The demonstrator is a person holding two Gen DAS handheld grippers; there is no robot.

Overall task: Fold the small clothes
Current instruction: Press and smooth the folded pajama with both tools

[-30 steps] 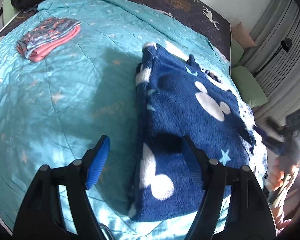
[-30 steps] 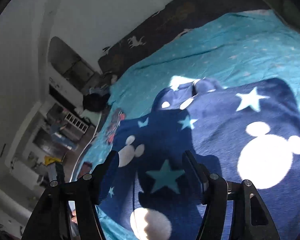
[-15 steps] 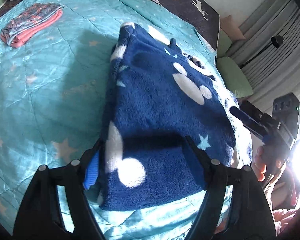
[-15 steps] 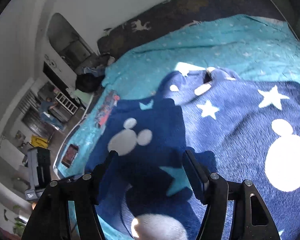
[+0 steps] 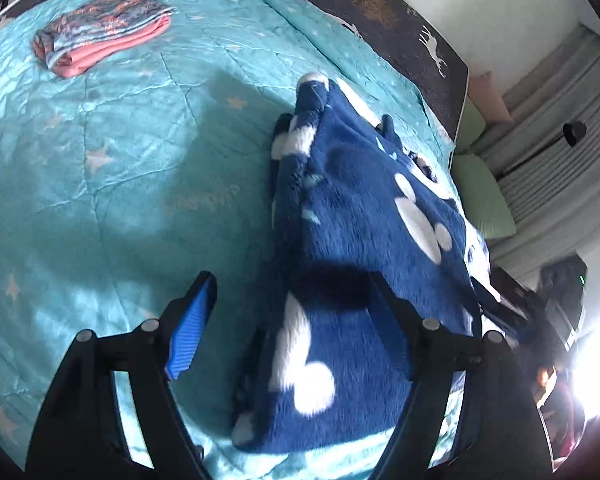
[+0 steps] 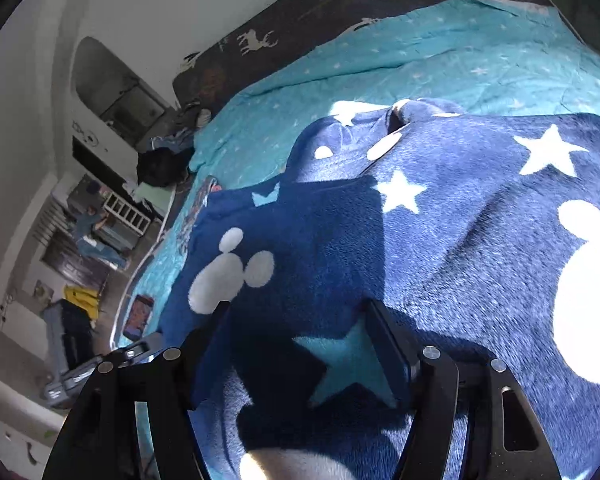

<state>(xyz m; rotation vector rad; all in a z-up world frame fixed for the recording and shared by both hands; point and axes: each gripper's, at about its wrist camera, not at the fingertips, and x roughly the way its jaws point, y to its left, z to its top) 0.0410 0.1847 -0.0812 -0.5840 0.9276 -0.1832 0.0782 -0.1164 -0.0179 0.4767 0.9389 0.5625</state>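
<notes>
Navy fleece garment (image 5: 364, 240) lies partly folded on the bed (image 5: 120, 168); soft, thick, floppy (probably light). Pinch at a hem corner. Left gripper (image 5: 292, 304) and right gripper (image 6: 296, 328) fingers wide apart, holding nothing.

My left gripper (image 5: 288, 304) has black fingers with ribbed blue pads (image 5: 192, 324) and round silver screws at the knuckles. My right gripper (image 6: 296, 340) is the same black frame, with slotted side plates.
</notes>
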